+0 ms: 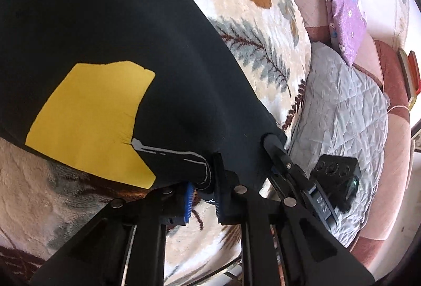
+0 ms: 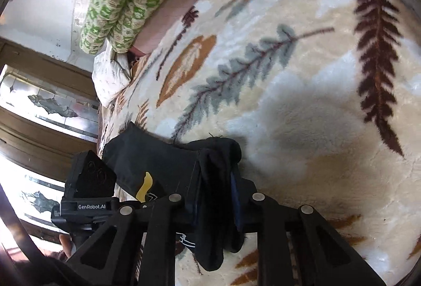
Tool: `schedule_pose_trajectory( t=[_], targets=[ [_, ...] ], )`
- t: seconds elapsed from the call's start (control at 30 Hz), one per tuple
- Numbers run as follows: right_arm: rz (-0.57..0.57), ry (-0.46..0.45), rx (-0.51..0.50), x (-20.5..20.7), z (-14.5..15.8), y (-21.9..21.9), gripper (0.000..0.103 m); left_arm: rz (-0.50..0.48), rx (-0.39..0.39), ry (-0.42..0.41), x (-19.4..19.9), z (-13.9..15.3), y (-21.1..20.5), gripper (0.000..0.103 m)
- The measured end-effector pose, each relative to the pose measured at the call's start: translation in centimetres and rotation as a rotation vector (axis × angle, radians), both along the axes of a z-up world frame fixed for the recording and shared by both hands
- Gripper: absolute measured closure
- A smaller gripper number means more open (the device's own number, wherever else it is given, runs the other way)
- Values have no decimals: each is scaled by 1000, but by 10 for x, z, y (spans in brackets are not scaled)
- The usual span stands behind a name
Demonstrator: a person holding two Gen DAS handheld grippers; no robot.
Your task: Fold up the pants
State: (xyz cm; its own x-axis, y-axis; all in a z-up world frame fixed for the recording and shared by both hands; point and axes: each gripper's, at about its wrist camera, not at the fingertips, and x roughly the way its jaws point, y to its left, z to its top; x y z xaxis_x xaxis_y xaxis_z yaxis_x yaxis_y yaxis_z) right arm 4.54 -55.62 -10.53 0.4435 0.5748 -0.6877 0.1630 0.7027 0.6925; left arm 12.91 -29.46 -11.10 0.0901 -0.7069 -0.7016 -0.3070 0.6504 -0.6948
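Pants (image 1: 105, 22), black with a yellow patch (image 1: 89, 122), lie across the leaf-patterned fleece blanket (image 1: 263, 49), filling the upper left of the left wrist view. The left gripper (image 1: 202, 196) is clamped on their edge at lower centre, beside a white outline print. The right gripper (image 2: 215, 199) is pinched on a bunched black fold at lower centre of its view. Lettering "GenRobot.AI" (image 2: 91, 206) reads on the other gripper's body at lower left. A grey quilted cushion (image 1: 342, 112) and purple pillow (image 1: 347, 14) lie at right.
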Motion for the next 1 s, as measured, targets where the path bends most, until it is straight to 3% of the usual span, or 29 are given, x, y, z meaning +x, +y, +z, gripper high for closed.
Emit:
schedule_pose_trajectory(
  t=[0.17,0.47,0.8,1.0],
  targets=[
    [-38,17,11,1,-8,-1,86,-2,-14,19,2,-2,0,92],
    [-8,28,-116,4,30,17,92,-11,-100,70,3,-4,8,92],
    [-14,25,-163,11,69,43,92,-36,-130,-5,7,22,28,92],
    [-2,24,-181,22,84,65,92,-18,-162,-6,13,23,46,92]
  ],
)
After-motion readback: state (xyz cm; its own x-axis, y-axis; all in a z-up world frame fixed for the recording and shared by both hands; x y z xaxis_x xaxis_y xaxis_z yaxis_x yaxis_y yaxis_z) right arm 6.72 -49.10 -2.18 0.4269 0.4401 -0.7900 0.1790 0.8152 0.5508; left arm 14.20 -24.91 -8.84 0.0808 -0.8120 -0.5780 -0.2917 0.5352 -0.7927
